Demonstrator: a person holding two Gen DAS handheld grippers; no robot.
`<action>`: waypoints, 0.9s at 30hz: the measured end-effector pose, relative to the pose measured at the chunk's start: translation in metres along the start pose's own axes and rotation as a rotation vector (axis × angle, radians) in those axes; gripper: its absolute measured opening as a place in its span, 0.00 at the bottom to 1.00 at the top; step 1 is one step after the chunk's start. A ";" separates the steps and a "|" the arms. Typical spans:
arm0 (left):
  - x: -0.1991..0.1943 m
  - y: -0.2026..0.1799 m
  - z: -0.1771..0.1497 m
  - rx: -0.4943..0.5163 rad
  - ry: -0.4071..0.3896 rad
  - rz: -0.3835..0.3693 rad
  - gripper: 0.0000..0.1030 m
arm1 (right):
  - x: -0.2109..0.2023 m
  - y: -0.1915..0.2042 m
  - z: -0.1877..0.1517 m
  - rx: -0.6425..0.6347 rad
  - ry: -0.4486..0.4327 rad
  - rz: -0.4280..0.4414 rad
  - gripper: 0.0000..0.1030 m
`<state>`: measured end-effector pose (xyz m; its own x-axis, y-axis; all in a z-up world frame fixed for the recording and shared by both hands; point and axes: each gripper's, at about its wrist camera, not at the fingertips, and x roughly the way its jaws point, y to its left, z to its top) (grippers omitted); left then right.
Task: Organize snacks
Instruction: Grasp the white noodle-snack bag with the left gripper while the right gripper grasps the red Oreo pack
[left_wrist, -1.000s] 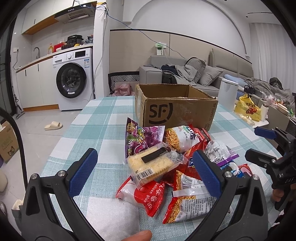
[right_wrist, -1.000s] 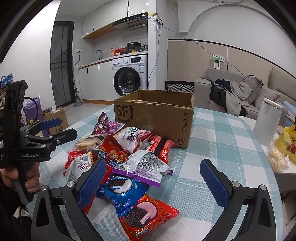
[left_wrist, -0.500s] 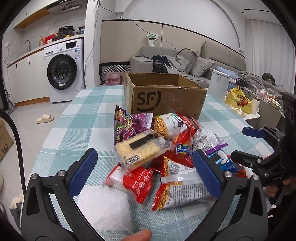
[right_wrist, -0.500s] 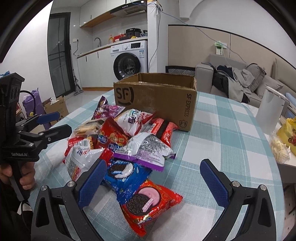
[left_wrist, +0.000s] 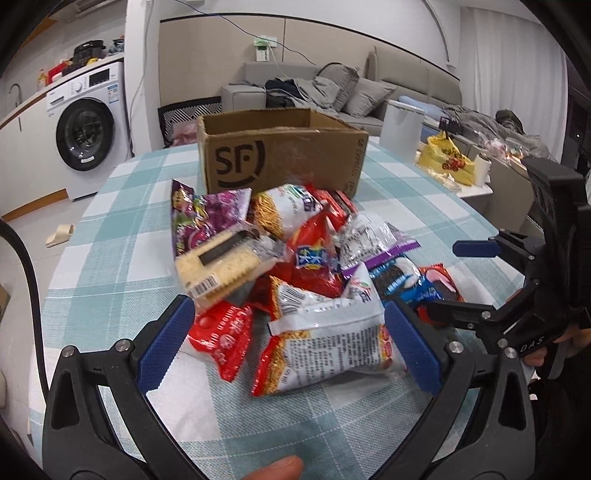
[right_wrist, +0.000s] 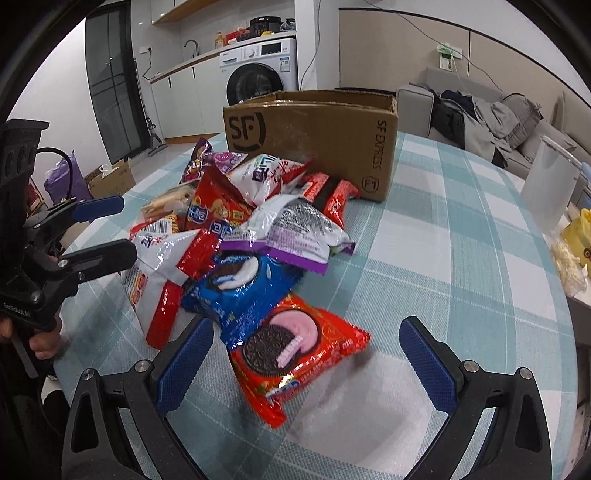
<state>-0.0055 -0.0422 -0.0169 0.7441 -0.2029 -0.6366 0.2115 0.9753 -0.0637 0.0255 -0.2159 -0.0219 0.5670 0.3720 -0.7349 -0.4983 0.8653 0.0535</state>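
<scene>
A pile of snack packets lies on the checked tablecloth in front of an open SF cardboard box, which also shows in the right wrist view. My left gripper is open, its jaws either side of a white-and-red noodle packet at the pile's near edge. A cracker pack and a purple bag lie behind. My right gripper is open around a red cookie packet, with a blue cookie packet just beyond. Neither gripper holds anything.
A white bin and a yellow bag stand right of the table. A washing machine and a sofa are behind. Each gripper shows in the other's view: the right one and the left one.
Both grippers have moved forward and down toward the pile; the noodle packet and the red cookie packet now sit between their open jaws.
</scene>
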 end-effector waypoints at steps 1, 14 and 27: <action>0.003 -0.003 -0.001 0.008 0.014 -0.001 0.99 | 0.000 -0.001 -0.001 0.003 0.005 0.001 1.00; 0.029 -0.014 -0.001 -0.001 0.124 -0.042 0.99 | 0.010 -0.007 -0.007 -0.005 0.090 0.014 0.99; 0.035 -0.012 -0.003 -0.026 0.154 -0.146 0.79 | 0.014 -0.007 -0.006 -0.001 0.103 0.039 0.93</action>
<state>0.0166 -0.0609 -0.0407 0.6009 -0.3286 -0.7287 0.2920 0.9388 -0.1826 0.0332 -0.2186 -0.0365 0.4772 0.3687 -0.7977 -0.5195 0.8505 0.0823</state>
